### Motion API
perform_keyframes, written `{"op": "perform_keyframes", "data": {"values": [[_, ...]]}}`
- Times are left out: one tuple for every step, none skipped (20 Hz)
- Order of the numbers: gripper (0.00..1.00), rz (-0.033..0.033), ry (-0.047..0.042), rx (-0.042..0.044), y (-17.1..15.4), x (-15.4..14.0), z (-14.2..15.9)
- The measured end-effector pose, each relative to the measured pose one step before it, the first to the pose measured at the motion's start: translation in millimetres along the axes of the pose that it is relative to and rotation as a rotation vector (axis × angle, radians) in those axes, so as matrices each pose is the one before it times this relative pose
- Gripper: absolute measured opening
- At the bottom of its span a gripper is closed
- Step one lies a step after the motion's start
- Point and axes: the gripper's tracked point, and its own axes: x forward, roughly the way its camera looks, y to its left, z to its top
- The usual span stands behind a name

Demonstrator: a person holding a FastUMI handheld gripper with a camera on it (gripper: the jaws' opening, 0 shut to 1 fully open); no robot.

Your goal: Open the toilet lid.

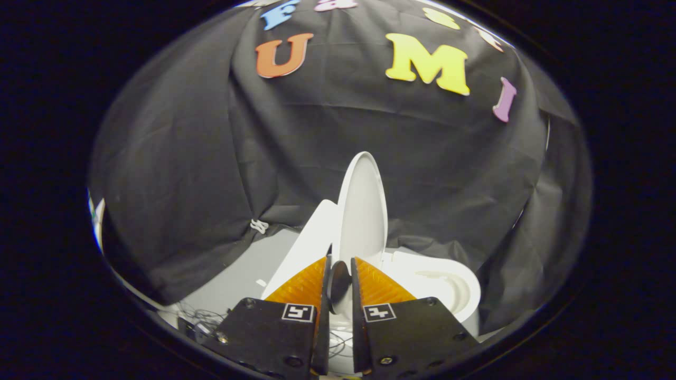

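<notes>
Lid (362, 206) stands near upright above the bowl (449, 287), gripper (339, 282) fingers pinched on its edge — lift looks nearly done; next, tip it back and release.

Grey floor (240, 269), thin tangled wires (203, 316) beside white knotted cord (259, 226).

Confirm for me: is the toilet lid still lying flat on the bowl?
No. The toilet lid stands raised on edge just beyond the gripper, whose jaws sit nearly closed, and the bowl lies uncovered beside it.
</notes>
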Motion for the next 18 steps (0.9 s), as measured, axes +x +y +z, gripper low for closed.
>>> {"op": "perform_keyframes", "data": {"values": [[0.21,0.00203,-0.01044,-0.00977,-5.04,-1.14,-1.51],[0.22,0.01525,-0.01244,0.00689,-10.13,-0.85,-1.24],[0.27,0.04272,-0.00237,0.01697,-6.55,-6.41,-1.16],[0.30,0.03807,0.01612,0.03225,-4.34,-5.56,-7.84],[0.45,0.02814,-0.00365,0.03171,-6.91,-10.53,-5.57],[0.48,0.02044,-0.01649,0.03118,-9.55,-11.54,-0.45],[0.54,0.00331,-0.01944,0.01573,-11.31,-11.16,-2.63],[0.60,0.00414,-0.02753,0.01280,-13.24,-9.45,-4.25],[0.66,0.00110,-0.02292,0.00609,-12.18,-11.05,-3.41],[0.69,-0.01901,-0.02507,-0.00240,-14.85,-11.58,-2.19],[0.71,-0.02902,-0.03591,-0.00828,-18.62,-11.67,-2.74],[0.71,-0.02299,-0.03438,-0.01479,-17.38,-12.31,-0.44],[0.71,-0.03021,-0.04098,-0.02143,-17.80,-11.82,-0.78],[0.71,-0.02877,-0.04329,-0.02305,-17.43,-8.90,-0.38],[0.72,-0.02791,-0.03342,-0.02123,-15.96,-10.98,-1.28],[0.74,-0.02222,-0.02777,-0.01396,-14.96,-12.74,-6.72],[0.76,-0.01773,-0.02723,0.00601,-13.27,-11.04,-3.10],[0.78,-0.00918,-0.01988,0.01657,-10.55,-9.09,-2.58]]}}
